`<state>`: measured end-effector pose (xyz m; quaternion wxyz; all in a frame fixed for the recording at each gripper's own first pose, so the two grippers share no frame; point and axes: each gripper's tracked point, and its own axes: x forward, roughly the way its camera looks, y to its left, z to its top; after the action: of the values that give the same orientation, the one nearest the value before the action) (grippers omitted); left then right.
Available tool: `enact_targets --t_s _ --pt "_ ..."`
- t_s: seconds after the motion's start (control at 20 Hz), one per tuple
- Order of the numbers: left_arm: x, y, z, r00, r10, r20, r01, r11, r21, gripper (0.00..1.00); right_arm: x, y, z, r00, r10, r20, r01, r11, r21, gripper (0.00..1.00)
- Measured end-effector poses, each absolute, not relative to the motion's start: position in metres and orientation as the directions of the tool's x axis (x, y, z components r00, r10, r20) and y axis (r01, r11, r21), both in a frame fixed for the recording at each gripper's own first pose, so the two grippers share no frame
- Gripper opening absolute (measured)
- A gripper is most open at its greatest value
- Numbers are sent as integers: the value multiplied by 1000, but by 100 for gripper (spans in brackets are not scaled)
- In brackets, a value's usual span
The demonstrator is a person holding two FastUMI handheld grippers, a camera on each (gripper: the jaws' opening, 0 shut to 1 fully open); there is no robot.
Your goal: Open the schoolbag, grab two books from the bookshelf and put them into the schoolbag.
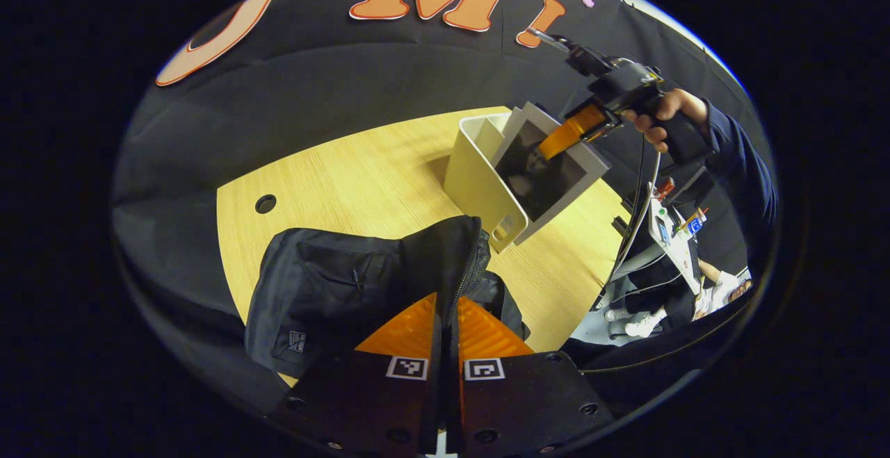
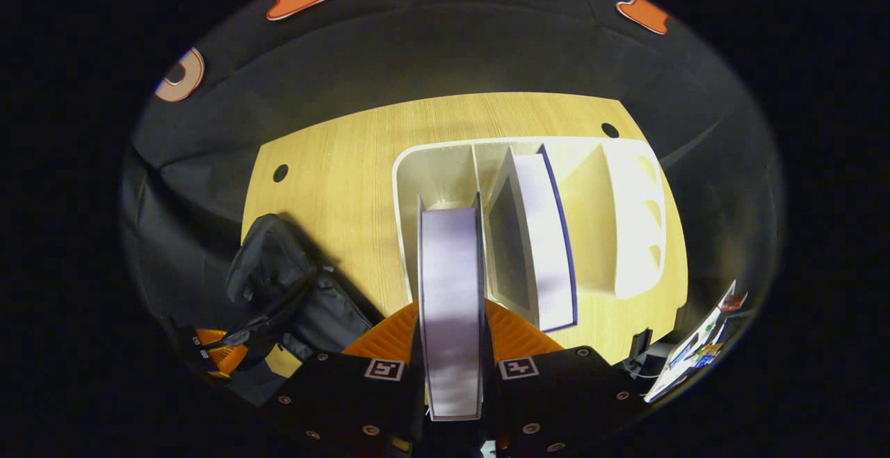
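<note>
Book (image 2: pixel 450 305) stands on its edge right between the right gripper's (image 2: pixel 452 336) jaws, pinched on both sides, its long side pointing ahead into the bookshelf (image 2: pixel 633 222). Left gripper (image 1: pixel 448 319) jaws pinch the schoolbag (image 1: pixel 334 284) edge by the zipper.

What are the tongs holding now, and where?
Right tongs: a book, pinched across its covers. Left tongs: the schoolbag's zipper edge.

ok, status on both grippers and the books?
Left gripper shut on schoolbag flap by the zipper. Right gripper shut on first book, lifting from bookshelf. Second book in shelf. Nothing in the way.
</note>
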<state>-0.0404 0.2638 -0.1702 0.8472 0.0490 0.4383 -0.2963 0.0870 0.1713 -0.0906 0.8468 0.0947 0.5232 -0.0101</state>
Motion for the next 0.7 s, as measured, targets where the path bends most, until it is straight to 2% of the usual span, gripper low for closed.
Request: enact_targets --t_s 0.4,0.7 --pt "-43 263 -172 424 -446 -788 542 822 -174 5 8 145 -85 557 182 -811 174 929 327 34" --pt "-43 265 -172 416 -433 -800 549 820 -159 5 -47 138 -99 585 261 -768 221 860 460 34"
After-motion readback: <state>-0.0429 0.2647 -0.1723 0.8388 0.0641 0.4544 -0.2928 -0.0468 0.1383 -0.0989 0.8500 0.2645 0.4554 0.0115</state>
